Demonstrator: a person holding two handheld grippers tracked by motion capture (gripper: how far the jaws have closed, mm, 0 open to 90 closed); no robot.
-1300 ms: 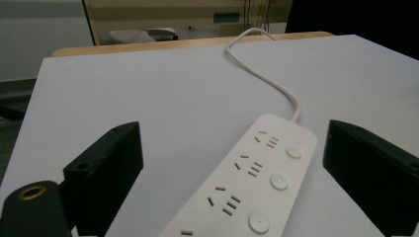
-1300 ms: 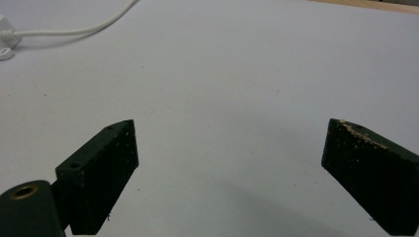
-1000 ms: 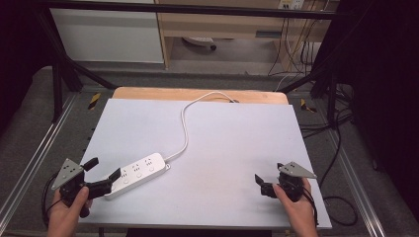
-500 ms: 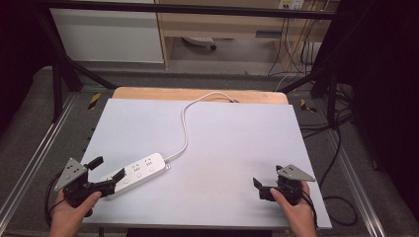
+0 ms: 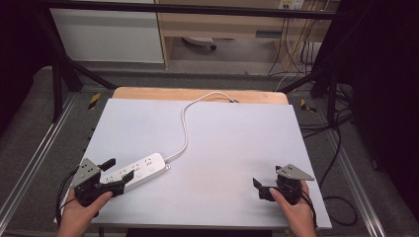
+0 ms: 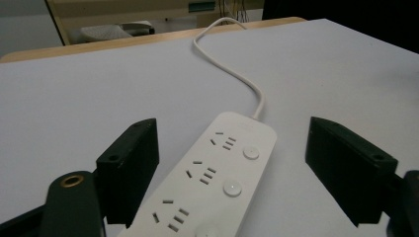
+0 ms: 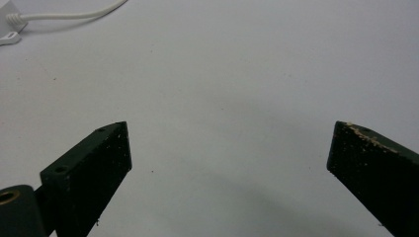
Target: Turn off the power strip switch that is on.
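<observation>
A white power strip (image 5: 141,168) lies on the white tabletop (image 5: 227,143) at the near left, and its white cord (image 5: 185,128) snakes to the far edge. My left gripper (image 5: 119,169) straddles the strip's near end. In the left gripper view the strip (image 6: 217,173) sits between the two black jaws with a gap on each side, so the gripper (image 6: 232,163) is open; its jaws have just been closing. At the near right, my right gripper (image 5: 266,180) rests low over bare table, open with nothing between its jaws (image 7: 230,163).
A wooden strip (image 5: 197,94) borders the table's far edge, where the cord (image 6: 237,74) runs off. Metal rails (image 5: 39,153) flank both sides. Black cables (image 5: 336,148) hang on the floor at the right. A corner of the power strip (image 7: 7,22) shows far off in the right gripper view.
The left gripper has edged forward along the power strip's near end and its jaws have narrowed around it. The right gripper and the strip have stayed put.
</observation>
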